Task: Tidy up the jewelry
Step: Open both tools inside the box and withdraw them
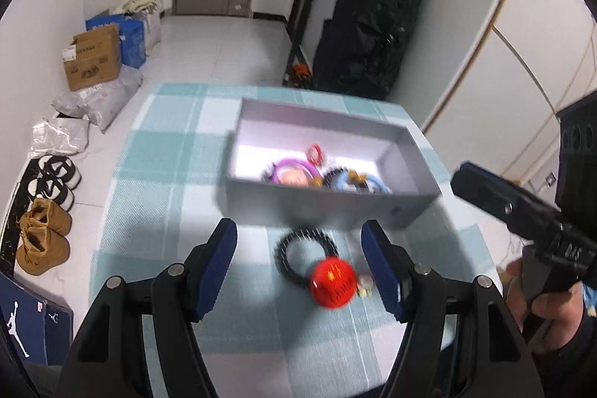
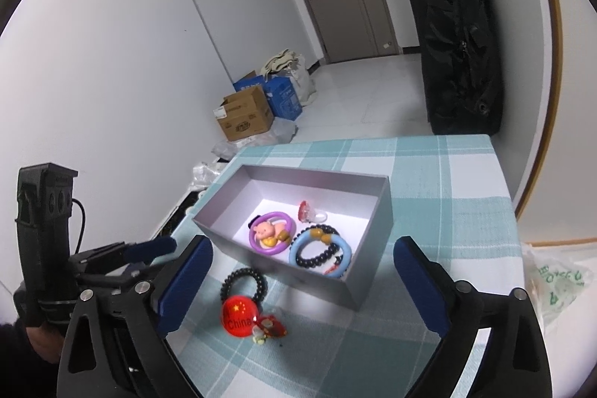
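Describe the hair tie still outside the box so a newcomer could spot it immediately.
On the teal checked tablecloth sits an open grey box. Just in front of its near wall lies a black coiled hair tie. Unlike the rings inside, it carries a round red badge with yellow stars.

Teal-and-white checked cloth (image 2: 429,181) covers the worktop; a grey box (image 2: 367,207) holds purple (image 2: 257,243) and pale blue (image 2: 349,250) rings; beside it, a black coil band (image 2: 240,276) with red badge (image 2: 238,317).

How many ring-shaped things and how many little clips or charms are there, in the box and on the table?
Ring-shaped: 4: purple pig ring, light blue ring, black bead bracelet, black coil tie with red badge.
Small clips or charms: 2: red-white clip, red charm.
Total: 6
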Demonstrator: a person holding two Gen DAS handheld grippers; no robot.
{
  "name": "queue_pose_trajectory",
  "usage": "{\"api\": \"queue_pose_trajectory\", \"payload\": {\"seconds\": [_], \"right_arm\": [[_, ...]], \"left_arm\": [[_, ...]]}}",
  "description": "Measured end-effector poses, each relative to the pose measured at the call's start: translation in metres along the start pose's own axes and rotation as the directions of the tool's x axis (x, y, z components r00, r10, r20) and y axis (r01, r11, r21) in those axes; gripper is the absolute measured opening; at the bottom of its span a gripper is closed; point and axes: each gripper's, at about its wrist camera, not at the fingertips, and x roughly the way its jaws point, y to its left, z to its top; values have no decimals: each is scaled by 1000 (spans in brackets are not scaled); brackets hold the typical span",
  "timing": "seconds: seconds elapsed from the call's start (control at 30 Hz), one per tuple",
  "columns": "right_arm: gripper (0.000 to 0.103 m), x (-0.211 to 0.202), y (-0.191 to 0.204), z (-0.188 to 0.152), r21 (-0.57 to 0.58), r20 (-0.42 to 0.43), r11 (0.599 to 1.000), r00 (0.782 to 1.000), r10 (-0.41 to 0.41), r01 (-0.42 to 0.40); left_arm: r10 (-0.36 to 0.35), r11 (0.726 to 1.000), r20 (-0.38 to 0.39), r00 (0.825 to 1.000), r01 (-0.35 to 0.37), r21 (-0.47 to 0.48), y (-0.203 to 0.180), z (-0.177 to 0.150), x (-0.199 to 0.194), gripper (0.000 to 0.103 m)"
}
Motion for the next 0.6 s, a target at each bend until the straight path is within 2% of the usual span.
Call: {"api": "queue_pose_trajectory", "payload": {"seconds": [0.2, 0.5, 0.6], "right_arm": [[101, -4, -1, -7, 10, -16, 1000, 1000, -25, 25], [102, -11, -2, -15, 18, -28, 999, 999, -43, 44], [102, -13, -4, -16, 25, -28, 999, 999, -42, 43]], "left_arm": [[-27, 999, -81, 996, 29, 27, -9, -15, 8, 65], [75, 995, -136, 988, -66, 75, -16, -27, 23, 65], [69, 996, -158, 985, -58, 73, -16, -29, 28, 65]]}}
